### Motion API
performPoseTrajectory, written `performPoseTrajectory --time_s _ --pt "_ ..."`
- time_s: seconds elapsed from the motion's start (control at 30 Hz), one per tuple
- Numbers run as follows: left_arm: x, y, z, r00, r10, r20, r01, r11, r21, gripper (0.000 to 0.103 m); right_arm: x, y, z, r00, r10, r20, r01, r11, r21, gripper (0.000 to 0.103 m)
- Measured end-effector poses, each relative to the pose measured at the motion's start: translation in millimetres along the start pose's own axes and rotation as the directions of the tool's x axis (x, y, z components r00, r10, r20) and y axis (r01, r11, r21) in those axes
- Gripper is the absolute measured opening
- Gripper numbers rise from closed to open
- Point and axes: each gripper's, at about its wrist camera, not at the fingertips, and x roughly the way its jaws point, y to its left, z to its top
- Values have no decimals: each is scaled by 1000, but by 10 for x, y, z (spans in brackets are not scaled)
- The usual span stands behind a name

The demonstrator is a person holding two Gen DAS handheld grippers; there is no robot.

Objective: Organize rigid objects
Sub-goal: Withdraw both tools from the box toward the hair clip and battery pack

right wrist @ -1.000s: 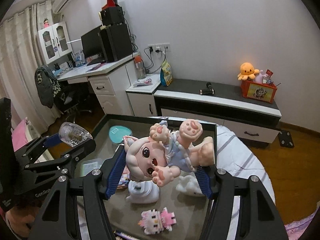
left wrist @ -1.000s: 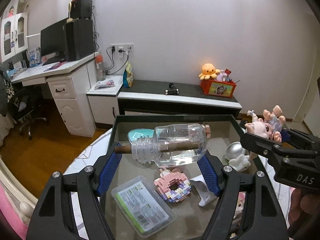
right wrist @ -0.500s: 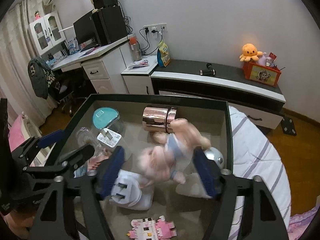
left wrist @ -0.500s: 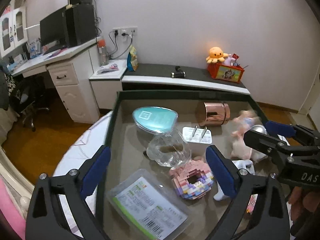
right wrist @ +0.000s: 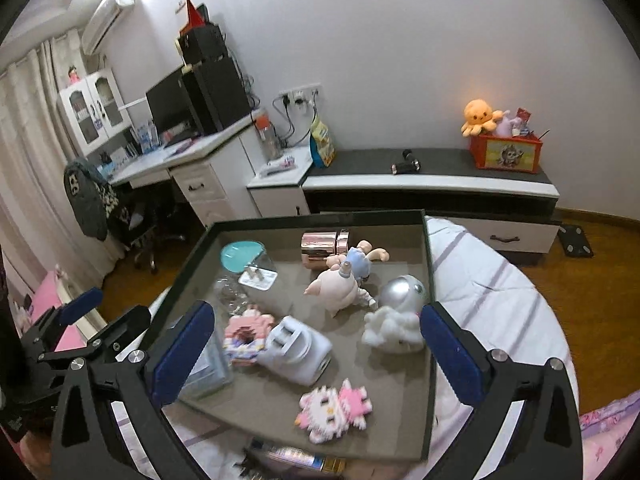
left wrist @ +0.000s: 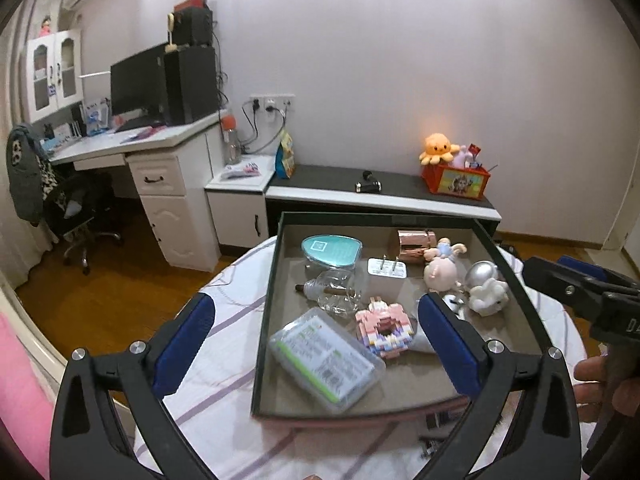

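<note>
A dark-rimmed tray (left wrist: 266, 308) (right wrist: 428, 264) lies on a striped round table. In it lie a clear bottle (left wrist: 334, 294) on its side, a pink doll (left wrist: 442, 268) (right wrist: 340, 280) face down, a teal-lidded jar (left wrist: 331, 251), a rose-gold cylinder (left wrist: 414, 242), a white plug (left wrist: 386, 274), a silver ball (right wrist: 402, 294), pink brick figures (left wrist: 386, 330) (right wrist: 334, 404) and a clear labelled box (left wrist: 324, 354). My left gripper (left wrist: 316, 340) is open and empty above the tray's near edge. My right gripper (right wrist: 316, 352) is open and empty above the tray.
A white desk (left wrist: 132, 148) with a monitor and a chair stands at the left. A low dark-topped cabinet (left wrist: 380, 196) with an orange octopus toy (left wrist: 438, 146) runs along the back wall. Small items (right wrist: 296, 458) lie on the table in front of the tray.
Both grippers opened and pulled back up. The bottle left my left gripper and the doll left my right gripper; both now lie in the tray.
</note>
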Motion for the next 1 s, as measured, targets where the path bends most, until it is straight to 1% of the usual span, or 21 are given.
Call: performPoseTrajectory --time_s 0.3,0.6,0.77,0.87,1.0 --pt "-691 -27 -192 998 13 55 -12 1000 -21 103 -794 202 -267 994 -13 106 14 1000 -8 103" --pt "-1212 -49 -440 996 26 86 -22 999 -41 103 -1442 314 -656 982 -49 180 52 999 -13 103" --pt "-1312 -115 -596 997 22 68 -20 999 -30 103 -1579 309 -864 979 -81 185 83 997 -3 103" --pt "-1335 -142 -676 999 20 50 -18 999 -29 103 -1545 294 -970 983 -91 158 92 996 3 103" --pt "-1417 -155 -733 998 23 55 -21 999 -27 103 -1547 304 -1048 985 -92 143 93 996 3 103"
